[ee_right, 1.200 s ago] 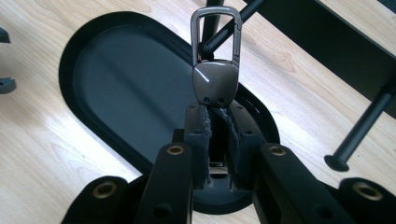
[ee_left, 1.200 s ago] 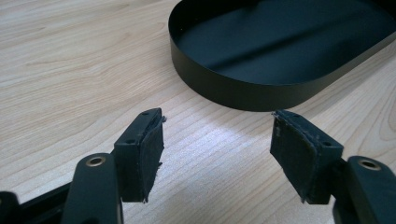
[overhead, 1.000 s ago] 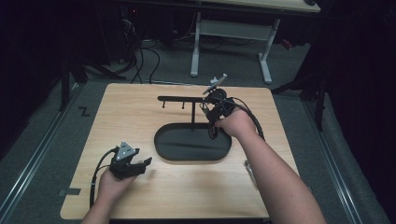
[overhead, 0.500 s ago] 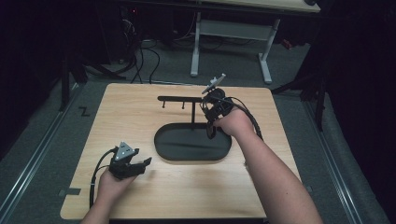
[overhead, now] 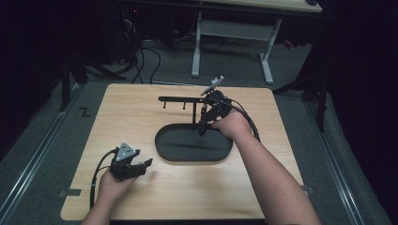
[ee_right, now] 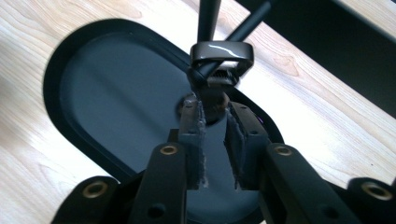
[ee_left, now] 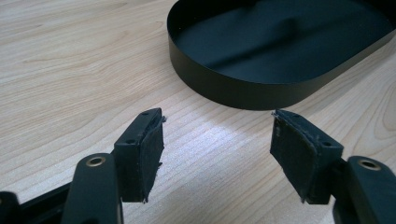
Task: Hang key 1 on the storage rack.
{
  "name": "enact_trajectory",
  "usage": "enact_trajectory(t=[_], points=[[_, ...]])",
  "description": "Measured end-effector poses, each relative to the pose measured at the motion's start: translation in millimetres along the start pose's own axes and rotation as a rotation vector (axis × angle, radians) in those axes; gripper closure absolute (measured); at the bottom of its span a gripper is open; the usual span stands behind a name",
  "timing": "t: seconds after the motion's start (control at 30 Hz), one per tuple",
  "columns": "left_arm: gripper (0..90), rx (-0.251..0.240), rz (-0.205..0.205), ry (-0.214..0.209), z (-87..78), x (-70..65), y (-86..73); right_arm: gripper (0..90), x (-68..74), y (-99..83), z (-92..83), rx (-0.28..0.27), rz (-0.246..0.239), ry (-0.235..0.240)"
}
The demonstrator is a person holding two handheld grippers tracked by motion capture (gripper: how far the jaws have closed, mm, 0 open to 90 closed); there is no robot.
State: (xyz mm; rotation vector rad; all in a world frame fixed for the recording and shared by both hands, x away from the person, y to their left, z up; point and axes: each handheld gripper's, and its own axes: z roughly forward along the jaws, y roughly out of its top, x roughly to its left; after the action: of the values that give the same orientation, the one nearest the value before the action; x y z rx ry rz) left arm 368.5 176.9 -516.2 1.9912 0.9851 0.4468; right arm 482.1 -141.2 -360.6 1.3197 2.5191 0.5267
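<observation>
the right hand-held gripper [ee_right: 215, 126], jaws just easing apart around the watch strap [ee_right: 212, 95] hung on the stand's bar [overhead: 180, 99], could let it slide off and drop into the tray [overhead: 193, 145], while the left hand-held gripper [ee_left: 217, 151] waits wide open over the counter [overhead: 141, 117].

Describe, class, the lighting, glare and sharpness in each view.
High view: lit wooden table, dark surroundings. Left gripper view: pale glare on the wood between the sharp open pads. Right gripper view: bright highlight on the metal ring, near jaws slightly soft.

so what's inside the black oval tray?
The black oval tray holds the stand's upright post at its far side. The right hand-held gripper covers the post's foot. The remaining floor looks bare.
</observation>
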Motion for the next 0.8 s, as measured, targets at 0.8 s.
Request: enact_trajectory(t=[0.8], points=[[35.7,0.011,0.035,0.007,3.5,-6.1,0.9,66.9,9.6,-42.9,-19.9,-0.071,0.006,0.067]])
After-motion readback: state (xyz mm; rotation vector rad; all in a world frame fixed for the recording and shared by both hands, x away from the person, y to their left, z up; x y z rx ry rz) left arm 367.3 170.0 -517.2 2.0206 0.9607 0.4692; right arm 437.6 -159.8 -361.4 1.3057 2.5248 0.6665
